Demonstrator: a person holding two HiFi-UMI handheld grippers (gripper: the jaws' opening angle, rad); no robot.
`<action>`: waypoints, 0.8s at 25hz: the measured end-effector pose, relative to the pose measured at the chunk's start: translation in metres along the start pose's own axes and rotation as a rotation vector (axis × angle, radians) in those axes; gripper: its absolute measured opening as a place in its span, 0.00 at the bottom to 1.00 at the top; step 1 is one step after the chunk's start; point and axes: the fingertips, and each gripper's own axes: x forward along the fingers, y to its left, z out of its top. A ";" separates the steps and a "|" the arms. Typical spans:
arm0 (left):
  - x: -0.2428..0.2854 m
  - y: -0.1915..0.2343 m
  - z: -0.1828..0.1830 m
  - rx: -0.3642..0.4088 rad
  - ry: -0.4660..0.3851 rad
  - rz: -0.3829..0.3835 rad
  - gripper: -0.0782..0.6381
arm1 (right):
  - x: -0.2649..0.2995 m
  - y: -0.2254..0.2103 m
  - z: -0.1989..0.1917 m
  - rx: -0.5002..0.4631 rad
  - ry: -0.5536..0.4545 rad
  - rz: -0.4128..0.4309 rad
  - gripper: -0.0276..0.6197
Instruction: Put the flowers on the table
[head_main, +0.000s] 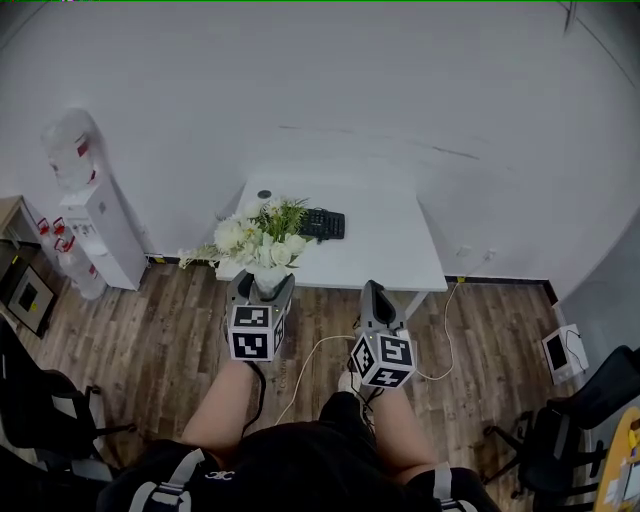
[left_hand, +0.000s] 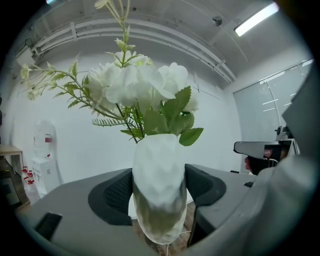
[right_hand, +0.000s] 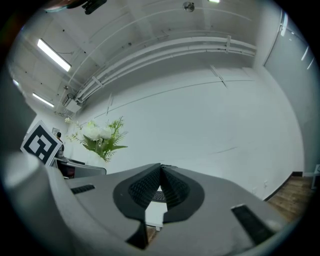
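Observation:
A white vase (left_hand: 159, 185) of white flowers (head_main: 258, 237) with green leaves stands upright between the pads of my left gripper (head_main: 262, 287), which is shut on it. In the head view the bouquet hangs over the near left edge of the white table (head_main: 385, 255), above the wooden floor. The flowers (left_hand: 137, 82) fill the upper middle of the left gripper view. My right gripper (head_main: 378, 306) is lower right of the vase, near the table's front edge. Its jaws meet at the tips with nothing between them, and the flowers (right_hand: 100, 136) show at its left.
A black keyboard (head_main: 322, 224) and a small dark round object (head_main: 264, 195) lie on the table. A water dispenser (head_main: 85, 215) stands at the left wall. Office chairs (head_main: 565, 425) sit at the lower right and lower left. A white cable (head_main: 320, 350) runs across the floor.

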 end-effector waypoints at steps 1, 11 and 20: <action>0.005 0.002 0.001 0.001 -0.004 0.003 0.57 | 0.005 -0.003 -0.001 -0.001 -0.004 0.001 0.05; 0.101 0.004 0.015 0.019 -0.012 0.017 0.57 | 0.096 -0.065 -0.005 0.003 -0.027 -0.008 0.05; 0.245 -0.011 0.025 0.011 0.020 0.016 0.57 | 0.220 -0.145 -0.021 0.015 0.016 0.022 0.05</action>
